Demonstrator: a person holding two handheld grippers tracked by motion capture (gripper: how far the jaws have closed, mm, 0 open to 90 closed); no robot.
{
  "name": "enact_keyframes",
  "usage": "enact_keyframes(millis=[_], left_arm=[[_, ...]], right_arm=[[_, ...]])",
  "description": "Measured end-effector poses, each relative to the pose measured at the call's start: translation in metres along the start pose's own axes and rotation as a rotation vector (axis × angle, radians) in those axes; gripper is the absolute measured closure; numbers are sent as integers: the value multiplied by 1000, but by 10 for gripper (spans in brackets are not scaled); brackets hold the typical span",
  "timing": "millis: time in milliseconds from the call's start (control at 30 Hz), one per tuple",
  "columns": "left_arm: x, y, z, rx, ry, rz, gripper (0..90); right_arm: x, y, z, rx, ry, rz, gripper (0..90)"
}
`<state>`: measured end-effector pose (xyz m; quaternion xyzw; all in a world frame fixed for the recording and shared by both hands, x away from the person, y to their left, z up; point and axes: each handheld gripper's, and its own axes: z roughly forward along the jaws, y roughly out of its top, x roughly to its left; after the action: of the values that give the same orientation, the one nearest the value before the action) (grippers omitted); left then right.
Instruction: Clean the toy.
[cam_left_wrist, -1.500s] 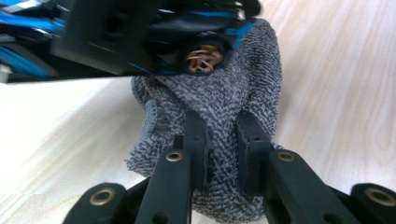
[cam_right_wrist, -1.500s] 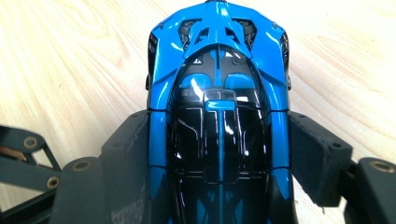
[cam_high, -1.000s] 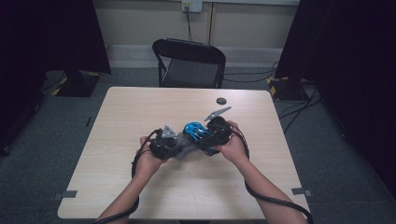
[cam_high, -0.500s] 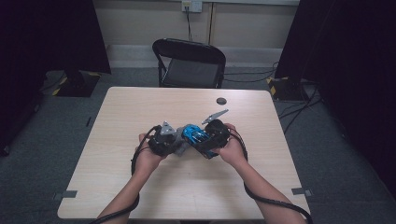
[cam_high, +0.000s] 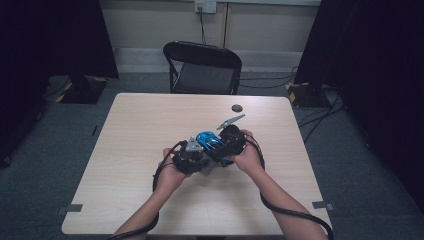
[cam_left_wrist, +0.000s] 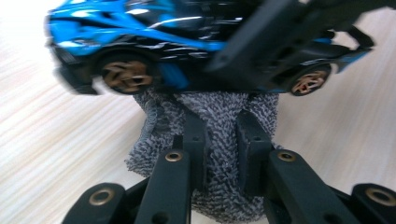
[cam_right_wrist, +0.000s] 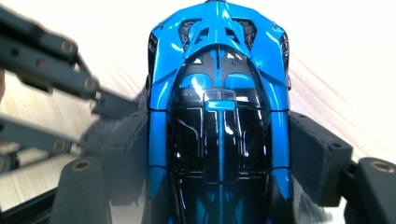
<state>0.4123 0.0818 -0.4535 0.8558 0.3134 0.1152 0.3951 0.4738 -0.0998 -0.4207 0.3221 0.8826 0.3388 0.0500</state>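
Moved: left gripper (cam_high: 196, 156) has slid sideways along the car.
Car (cam_right_wrist: 219, 116): glossy blue, black roof, bronze wheels.
Right gripper (cam_right_wrist: 219, 154): clamps the car's flanks.
Left gripper: pinches grey cloth (cam_left_wrist: 219, 121) against the car's side, above the desk (cam_high: 150, 120).

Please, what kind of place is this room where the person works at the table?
Probably a small recording room or lab, not a home. A plain wooden table stands on grey carpet, with a black folding chair behind it, dark curtains at both sides, and cables lying on the floor.

A studio-like recording room: black curtains (cam_high: 55, 35), folding chair (cam_high: 202, 67), lone taped-down table (cam_high: 150, 125).
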Motion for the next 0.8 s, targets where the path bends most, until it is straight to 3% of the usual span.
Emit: enact_keyframes(millis=[467,800], left_arm=[[-9,3,5,-2,-31,8,767],[-22,3,2,1,-66,39,767]], right_arm=[[-5,3,0,-1,-8,18,287],[-6,8,-5,-15,-9,35,287]])
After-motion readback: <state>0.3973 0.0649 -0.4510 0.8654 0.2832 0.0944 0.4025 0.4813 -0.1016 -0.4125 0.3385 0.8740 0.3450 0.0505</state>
